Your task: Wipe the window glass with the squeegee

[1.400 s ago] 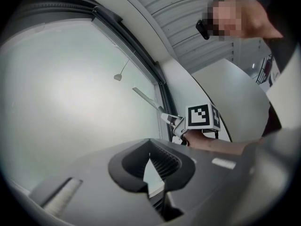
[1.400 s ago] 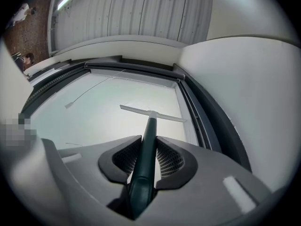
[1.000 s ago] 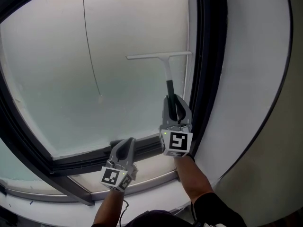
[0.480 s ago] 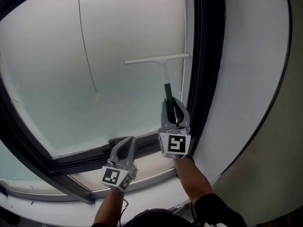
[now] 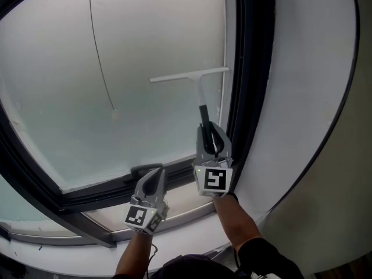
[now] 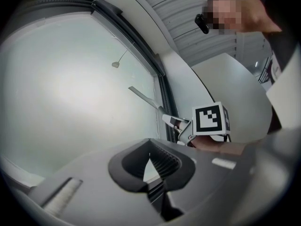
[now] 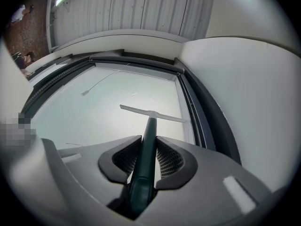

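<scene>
Frosted, pale window glass [image 5: 116,86] fills most of the head view. A dark frame [image 5: 251,68] runs up the 3 o'clock side and along the bottom, with a white wall [image 5: 314,109] beyond it. A thin cord [image 5: 97,57] hangs down the pane at 11 o'clock.

We hold the squeegee [image 5: 202,95] in our right gripper [image 5: 210,131], just below centre toward 5 o'clock. Its jaws are clamped on the dark handle, which runs up between them to a white blade. The blade lies across the glass at 12 o'clock, tilted slightly, its right end just beside the frame upright. It seems to rest on the pane, though we cannot confirm contact along its whole length.

Our left gripper [image 5: 152,180] sits at 7 o'clock near the bottom rail. Its jaws are closed together with nothing between them.

We judge that a wiping stroke is under way. To do it well, we should level the blade and press it evenly so both ends touch the glass. We should then draw it straight toward 6 o'clock with the right end tracking the upright without riding onto it. The next pass should overlap toward 9 o'clock, and there we should watch for the cord. The left gripper should stay low, out of the blade's path.
</scene>
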A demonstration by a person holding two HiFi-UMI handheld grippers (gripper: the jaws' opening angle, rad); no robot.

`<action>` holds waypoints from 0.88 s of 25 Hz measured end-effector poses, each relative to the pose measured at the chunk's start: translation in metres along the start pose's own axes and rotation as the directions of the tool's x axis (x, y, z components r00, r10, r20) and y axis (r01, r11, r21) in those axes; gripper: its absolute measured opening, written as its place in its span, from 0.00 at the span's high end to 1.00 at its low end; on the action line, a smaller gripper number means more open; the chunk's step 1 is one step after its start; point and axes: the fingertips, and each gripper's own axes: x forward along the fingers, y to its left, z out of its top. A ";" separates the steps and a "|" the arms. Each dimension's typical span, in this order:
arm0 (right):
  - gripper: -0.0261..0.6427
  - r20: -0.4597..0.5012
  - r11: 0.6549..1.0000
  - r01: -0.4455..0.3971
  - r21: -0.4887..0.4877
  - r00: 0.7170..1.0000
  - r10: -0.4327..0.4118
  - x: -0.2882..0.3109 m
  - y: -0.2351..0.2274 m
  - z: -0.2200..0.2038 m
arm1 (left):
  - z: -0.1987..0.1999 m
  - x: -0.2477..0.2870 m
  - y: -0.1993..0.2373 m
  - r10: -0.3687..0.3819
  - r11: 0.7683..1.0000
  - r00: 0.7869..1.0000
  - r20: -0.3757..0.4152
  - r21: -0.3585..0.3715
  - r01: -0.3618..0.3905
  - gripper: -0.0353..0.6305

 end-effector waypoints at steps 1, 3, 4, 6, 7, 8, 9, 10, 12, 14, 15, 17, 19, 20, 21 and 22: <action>0.82 -0.004 1.000 -0.002 0.003 1.000 0.002 -0.002 0.001 -0.002 | -0.002 0.000 -0.001 -0.002 1.000 1.000 -0.005 -0.001 0.002 0.95; 0.82 -0.013 1.000 -0.007 0.009 1.000 0.007 -0.005 0.001 -0.005 | -0.008 -0.001 -0.002 0.001 1.000 1.000 -0.017 -0.007 -0.001 0.95; 0.82 -0.018 1.000 -0.009 0.008 1.000 0.009 -0.007 0.000 -0.007 | -0.010 0.000 -0.003 0.003 1.000 1.000 -0.020 -0.014 -0.003 0.95; 0.82 -0.024 1.000 -0.012 0.000 1.000 0.012 -0.010 0.000 -0.011 | -0.014 0.000 -0.005 -0.001 1.000 1.000 -0.023 -0.026 0.000 0.95; 0.82 -0.027 1.000 -0.014 -0.001 1.000 0.014 -0.012 0.001 -0.013 | -0.016 0.000 -0.006 -0.011 1.000 1.000 -0.021 -0.024 0.010 0.95; 0.82 -0.032 1.000 -0.016 0.002 0.999 0.016 -0.013 0.002 -0.015 | -0.018 -0.001 -0.007 -0.024 0.999 1.000 -0.018 -0.022 0.024 0.95; 0.82 -0.038 1.000 -0.018 0.007 0.999 0.018 -0.015 0.002 -0.016 | -0.020 -0.002 -0.009 -0.035 0.999 0.999 -0.020 -0.021 0.034 0.95; 0.82 -0.042 1.000 -0.020 0.011 0.999 0.020 -0.016 0.002 -0.017 | -0.021 -0.002 -0.010 -0.040 0.999 0.999 -0.026 -0.022 0.039 0.95; 0.82 -0.047 1.000 -0.023 0.009 0.999 0.023 -0.019 0.001 -0.019 | -0.023 -0.001 -0.012 -0.046 0.999 0.998 -0.032 -0.022 0.045 0.95; 0.82 -0.049 1.000 -0.025 0.005 0.998 0.025 -0.021 0.001 -0.020 | -0.024 -0.002 -0.012 -0.045 0.999 0.999 -0.028 -0.027 0.045 0.95; 0.82 -0.052 1.000 -0.026 0.006 0.998 0.026 -0.022 0.002 -0.021 | -0.025 -0.003 -0.011 -0.043 0.999 0.999 -0.029 -0.030 0.042 0.95; 0.82 -0.062 1.000 -0.028 0.014 0.998 0.029 -0.025 0.002 -0.025 | -0.027 -0.005 -0.011 -0.042 0.999 0.999 -0.033 -0.031 0.041 0.95; 0.82 -0.070 0.999 -0.031 0.020 0.997 0.032 -0.028 0.003 -0.028 | -0.028 -0.007 -0.009 -0.042 0.999 0.998 -0.036 -0.027 0.041 0.95; 0.82 -0.072 0.999 -0.032 0.019 0.997 0.034 -0.029 0.003 -0.030 | -0.028 -0.008 -0.006 -0.037 0.999 0.999 -0.036 -0.026 0.036 0.95; 0.82 -0.074 0.999 -0.034 0.018 0.997 0.035 -0.030 0.003 -0.031 | -0.028 -0.009 -0.004 -0.031 0.999 0.999 -0.036 -0.028 0.030 0.95; 0.82 -0.074 0.999 -0.035 0.020 0.997 0.036 -0.030 0.003 -0.031 | -0.028 -0.010 -0.002 -0.023 0.999 0.999 -0.035 -0.029 0.022 0.95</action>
